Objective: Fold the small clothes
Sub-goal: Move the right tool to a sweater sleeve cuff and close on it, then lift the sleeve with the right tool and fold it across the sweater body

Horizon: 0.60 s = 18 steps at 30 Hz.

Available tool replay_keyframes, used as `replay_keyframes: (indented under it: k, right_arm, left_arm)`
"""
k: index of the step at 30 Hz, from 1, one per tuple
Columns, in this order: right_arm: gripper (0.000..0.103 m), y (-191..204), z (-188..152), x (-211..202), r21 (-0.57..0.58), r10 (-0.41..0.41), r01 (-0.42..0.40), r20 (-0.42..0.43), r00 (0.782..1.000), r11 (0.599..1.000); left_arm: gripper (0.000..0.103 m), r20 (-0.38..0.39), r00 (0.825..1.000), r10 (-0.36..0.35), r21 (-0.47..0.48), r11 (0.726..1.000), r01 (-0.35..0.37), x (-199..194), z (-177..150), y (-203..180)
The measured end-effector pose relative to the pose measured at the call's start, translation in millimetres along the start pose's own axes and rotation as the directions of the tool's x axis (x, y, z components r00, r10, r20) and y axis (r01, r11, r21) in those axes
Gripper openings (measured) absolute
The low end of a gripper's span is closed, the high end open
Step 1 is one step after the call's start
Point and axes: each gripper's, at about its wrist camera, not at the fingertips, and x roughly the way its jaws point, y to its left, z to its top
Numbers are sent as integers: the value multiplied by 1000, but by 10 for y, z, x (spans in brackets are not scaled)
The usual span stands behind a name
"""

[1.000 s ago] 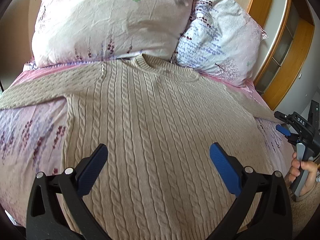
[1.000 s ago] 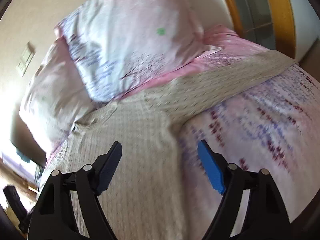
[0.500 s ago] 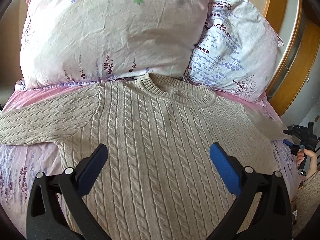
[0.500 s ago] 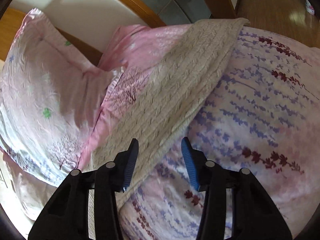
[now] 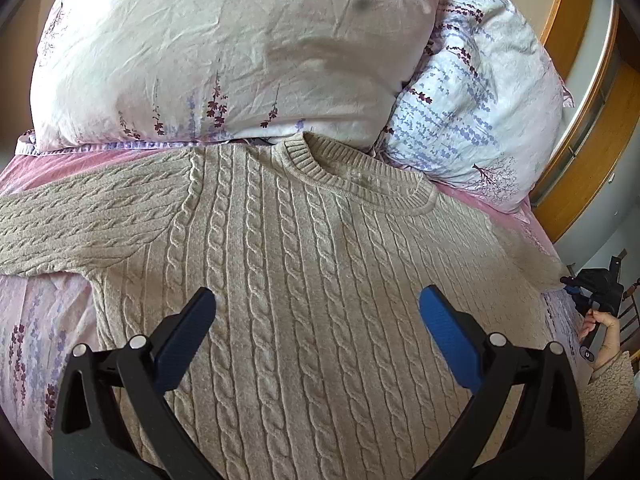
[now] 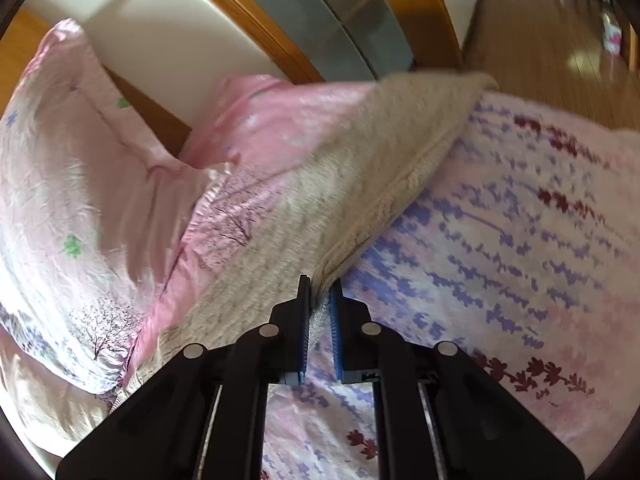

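We see a beige knitted sweater [image 5: 304, 280] lying flat on the bed [image 5: 44, 320], front side up. Its neck hole points to two pillows: a pink-white pillow [image 5: 224, 48] and a blue flowery pillow [image 5: 480, 112]. One sleeve [image 5: 84, 220] lies straight out to the left side. Our left claw [image 5: 316, 320] hovers over the middle of the sweater, and its two blue fingers [image 5: 184, 336] are wide apart with nothing between them. Our right claw [image 6: 319, 300] is at the other sleeve [image 6: 360, 184], out at the right edge of the bed. Its fingers [image 6: 335, 320] are pressed together on the edge of that sleeve, pinching the knit. That sleeve lies on the pink sheet [image 6: 520, 260] with purple flowers. From the left side we can see the right hand [image 5: 604, 328] far off by the bed edge
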Motion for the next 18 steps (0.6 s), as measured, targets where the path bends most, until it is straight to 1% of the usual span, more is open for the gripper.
replay_keyframes:
  k: [2,4,6,8,10,11,12,13,14,15,16,18]
  right_arm:
    - [9,209,8,-128,-76,31,-26,65,997,997]
    - [9,435,-12,-269,-147,88,-72,107,990,987]
    - [9,664,-76,-374,-211,155,-128,112,982,969]
    - [9,958,-232,-474,-296,236,-199,96,967,934]
    - [9,1263,-488,-547,-377,327,-289,39,944,880]
    - [9,1395,-635,-558,-408,366,-335,-2,930,849]
    - [9,1478,-753,-561,-429,392,-368,-37,919,825]
    - [9,1629,-961,-532,-461,419,-416,-103,902,784]
    - [9,1761,-1174,-480,-489,430,-454,-170,887,745]
    - [9,1836,-1327,-432,-504,442,-483,-207,873,717]
    - [9,1947,-1579,-329,-525,425,-509,-282,860,682]
    - [9,2074,-1960,-135,-550,362,-527,-387,848,648]
  left_arm:
    - [101,5,1000,3,7,1000,-3,-22,-3,12]
    - [101,14,1000,6,6,1000,-6,-53,-2,37]
    - [101,28,1000,-2,-4,1000,2,-84,-6,72]
    - [101,45,999,-12,-11,1000,12,-115,-19,100]
    - [101,51,999,-7,-6,1000,8,-129,-36,105]
    - [101,52,999,-5,-2,1000,5,-132,-44,105]
    - [101,53,999,-6,0,1000,6,-135,-55,102]
    - [101,54,999,-8,0,1000,8,-137,-61,100]
    - [101,55,998,-8,0,1000,8,-141,-69,98]
    - [101,55,998,-9,-1,1000,9,-144,-78,93]
    - [101,55,998,-12,-3,1000,12,-149,-82,89]
    - [101,60,998,-12,-4,1000,12,-163,-89,82]
